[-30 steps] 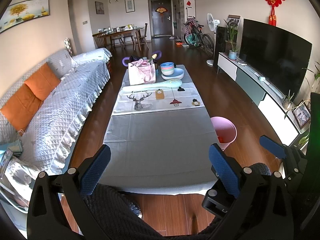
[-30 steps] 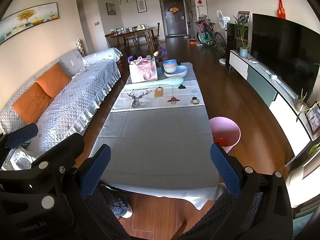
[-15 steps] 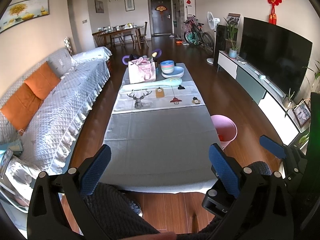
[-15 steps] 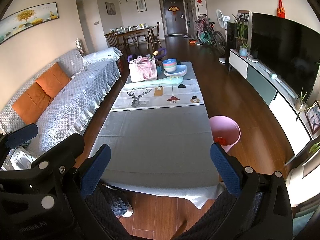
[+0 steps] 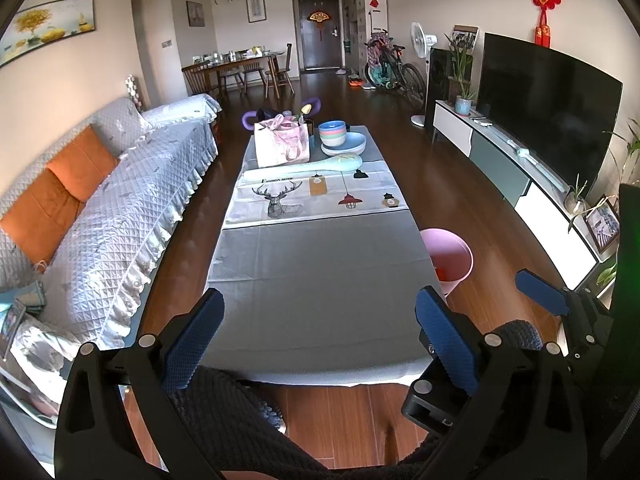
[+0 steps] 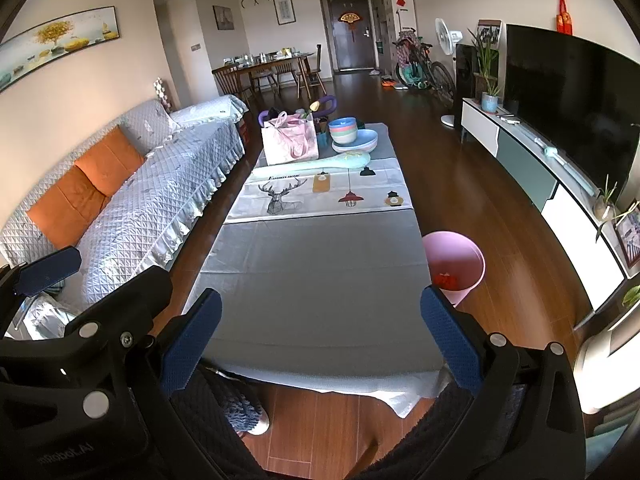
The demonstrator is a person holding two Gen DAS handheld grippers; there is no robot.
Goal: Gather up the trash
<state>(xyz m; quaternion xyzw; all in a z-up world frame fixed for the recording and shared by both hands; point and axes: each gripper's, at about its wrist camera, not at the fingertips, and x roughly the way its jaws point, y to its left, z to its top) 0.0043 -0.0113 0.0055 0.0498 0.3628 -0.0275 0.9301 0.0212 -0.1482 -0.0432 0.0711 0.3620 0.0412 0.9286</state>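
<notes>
Here, left gripper (image 5: 316, 334) and right gripper (image 6: 320, 330) level, side by side — both spread wide, empty, above table (image 5: 320, 280).

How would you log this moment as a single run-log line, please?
left hand-held gripper: open, empty | right hand-held gripper: open, empty | pink bin: beside table, red item inside | near tabletop: no trash visible

A round pink trash bin (image 6: 456, 264) is seen upright on the floor beside the table, red scraps (image 6: 443, 280) lying inside.
</notes>
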